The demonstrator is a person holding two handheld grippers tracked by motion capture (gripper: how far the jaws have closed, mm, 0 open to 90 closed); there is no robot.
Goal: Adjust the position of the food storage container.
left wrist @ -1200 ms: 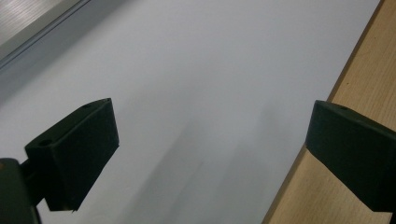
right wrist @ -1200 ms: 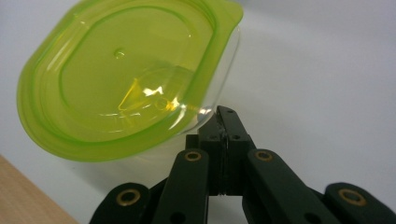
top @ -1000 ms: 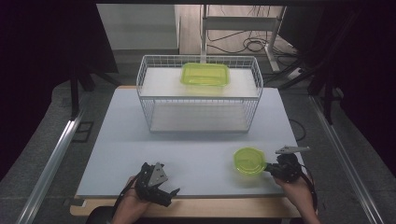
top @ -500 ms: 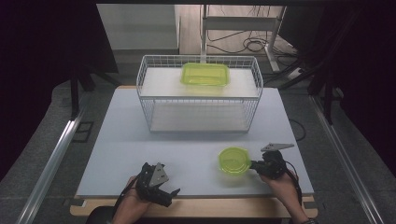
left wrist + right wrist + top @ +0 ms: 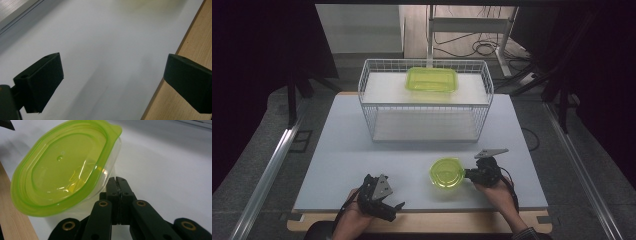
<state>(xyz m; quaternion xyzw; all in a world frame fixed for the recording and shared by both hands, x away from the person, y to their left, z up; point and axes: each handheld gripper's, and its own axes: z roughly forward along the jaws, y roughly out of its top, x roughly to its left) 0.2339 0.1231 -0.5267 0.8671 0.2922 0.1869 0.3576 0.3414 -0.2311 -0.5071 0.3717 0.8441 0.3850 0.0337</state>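
Note:
A round clear container with a lime-green lid sits on the white table near the front, right of centre. My right gripper is shut, its two jaws pressed together with nothing between them. Its tips lie against the container's clear side wall, just under the lid's rim. My left gripper rests at the front left of the table by the wooden edge, its jaws wide open and empty.
A white wire basket stands at the back of the table. A rectangular lime-green lidded container lies on its upper level. A wooden strip borders the table's front edge.
My right gripper has slid left along the table's front, and the round container has moved left with it. The left gripper has stayed where it was.

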